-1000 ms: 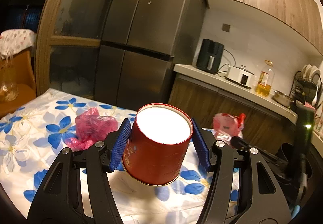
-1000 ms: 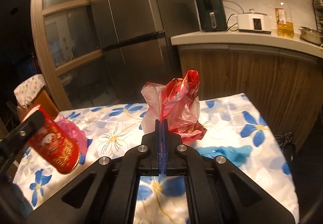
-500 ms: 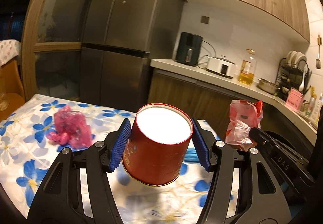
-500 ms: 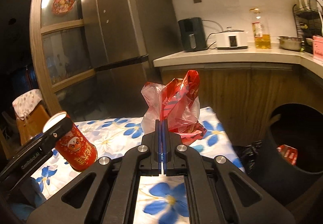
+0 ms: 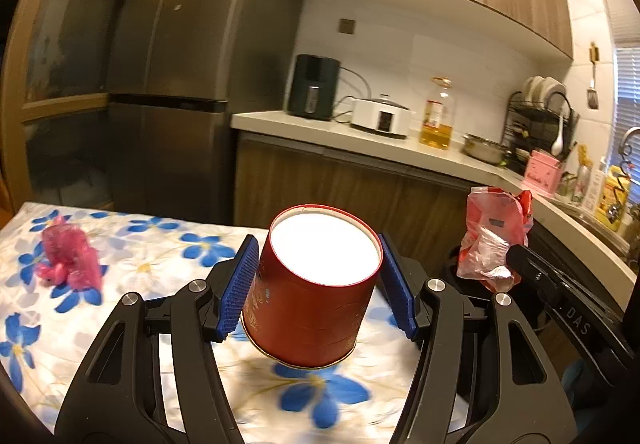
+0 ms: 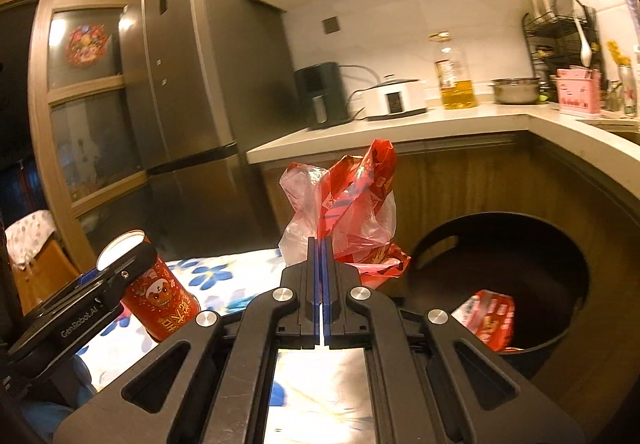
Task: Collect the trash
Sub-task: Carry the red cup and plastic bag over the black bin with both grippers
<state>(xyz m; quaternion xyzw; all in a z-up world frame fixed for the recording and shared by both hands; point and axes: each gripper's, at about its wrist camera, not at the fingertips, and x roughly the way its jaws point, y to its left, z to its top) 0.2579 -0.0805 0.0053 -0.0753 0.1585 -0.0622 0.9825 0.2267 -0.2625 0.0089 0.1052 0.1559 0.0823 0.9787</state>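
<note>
My blue-padded jaws flank a red can (image 5: 308,308), beside a red-and-clear bag (image 6: 352,211), above white cloth (image 5: 160,244) with blue flowers.

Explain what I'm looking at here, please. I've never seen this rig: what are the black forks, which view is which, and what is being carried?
There is no robot arm. A person carries two handheld grippers, each with a fisheye camera looking along its jaws, so the black forks are the grippers themselves.

The left wrist view shows the left gripper, its blue pads clamped on a red paper cup. The right wrist view shows the right gripper, jaws shut on a red and clear plastic bag. Each gripper also appears at the edge of the other's view.

Below is a table with a blue flowered cloth; a crumpled pink bag lies on it. A black bin with a red wrapper inside stands right of the table.
</note>
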